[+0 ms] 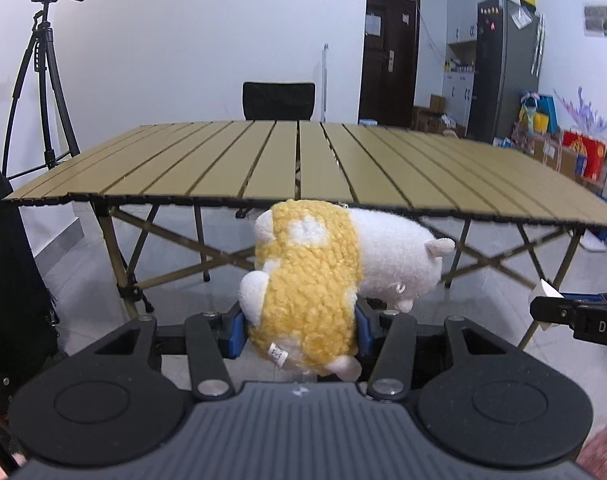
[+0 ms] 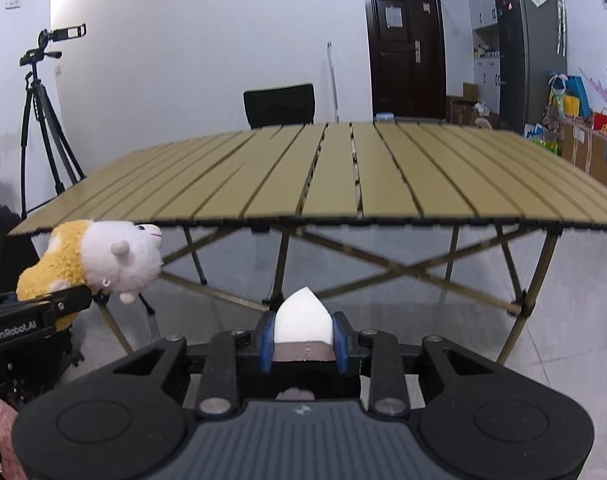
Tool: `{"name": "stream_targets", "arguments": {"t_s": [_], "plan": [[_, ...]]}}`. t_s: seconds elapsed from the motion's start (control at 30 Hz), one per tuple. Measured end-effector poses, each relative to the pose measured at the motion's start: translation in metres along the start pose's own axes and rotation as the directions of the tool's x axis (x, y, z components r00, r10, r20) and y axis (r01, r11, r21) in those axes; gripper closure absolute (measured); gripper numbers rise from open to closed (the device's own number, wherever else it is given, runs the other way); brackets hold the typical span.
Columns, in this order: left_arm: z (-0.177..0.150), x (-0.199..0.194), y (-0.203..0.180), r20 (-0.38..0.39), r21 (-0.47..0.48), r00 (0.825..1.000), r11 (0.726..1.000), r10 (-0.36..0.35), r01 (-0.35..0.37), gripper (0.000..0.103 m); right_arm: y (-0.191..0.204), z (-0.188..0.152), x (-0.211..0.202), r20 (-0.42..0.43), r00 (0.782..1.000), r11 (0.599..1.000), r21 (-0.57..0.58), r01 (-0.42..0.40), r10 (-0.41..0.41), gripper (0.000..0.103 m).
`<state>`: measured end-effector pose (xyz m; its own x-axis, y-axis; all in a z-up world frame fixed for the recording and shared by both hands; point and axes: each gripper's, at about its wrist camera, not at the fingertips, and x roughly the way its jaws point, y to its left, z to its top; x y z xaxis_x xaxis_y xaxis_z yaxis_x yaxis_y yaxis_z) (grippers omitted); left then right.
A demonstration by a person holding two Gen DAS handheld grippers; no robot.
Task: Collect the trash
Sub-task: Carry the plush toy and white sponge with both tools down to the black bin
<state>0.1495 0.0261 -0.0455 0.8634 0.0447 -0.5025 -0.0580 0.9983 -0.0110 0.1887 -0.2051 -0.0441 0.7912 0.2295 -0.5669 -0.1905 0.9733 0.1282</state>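
Observation:
My left gripper [image 1: 299,330] is shut on a yellow and white plush sheep [image 1: 315,280], held in the air in front of the table's near edge, head pointing right. The sheep also shows in the right wrist view [image 2: 103,262] at the left, with the left gripper [image 2: 59,304] under it. My right gripper [image 2: 305,340] is shut on a white pointed piece of paper trash [image 2: 301,314], held in the air below the table's front edge. The right gripper's tip [image 1: 551,312] with the white paper [image 1: 545,292] shows at the right of the left wrist view.
A tan slatted folding table [image 1: 303,164] stands ahead on crossed legs, also in the right wrist view [image 2: 343,176]. A black chair [image 1: 279,100] sits behind it. A camera tripod [image 1: 43,92] stands at the left. A fridge [image 1: 503,68] and boxes [image 1: 575,156] fill the right.

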Motion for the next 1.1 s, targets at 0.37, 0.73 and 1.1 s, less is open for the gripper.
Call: {"name": "stream_targets", "arguments": {"t_s": [0.37, 0.73, 1.1], "plan": [[-0.028, 0.008, 0.002, -0.094, 0.047, 0.995, 0.998, 0.043, -0.039, 0.052, -0.005, -0.051, 0.020, -0.112, 0.993, 0.999, 0.033, -0.019, 0.022, 0.075], [-0.051, 0.034, 0.012, -0.230, 0.053, 0.968, 0.995, 0.097, -0.087, 0.052, -0.019, -0.080, 0.040, -0.186, 0.982, 0.998, 0.059, -0.007, 0.018, 0.075], [-0.045, 0.074, -0.012, -0.332, 0.067, 0.941, 0.997, 0.068, -0.049, 0.052, -0.033, -0.081, 0.056, -0.200, 0.980, 0.997, 0.069, 0.034, -0.019, 0.075]]}}
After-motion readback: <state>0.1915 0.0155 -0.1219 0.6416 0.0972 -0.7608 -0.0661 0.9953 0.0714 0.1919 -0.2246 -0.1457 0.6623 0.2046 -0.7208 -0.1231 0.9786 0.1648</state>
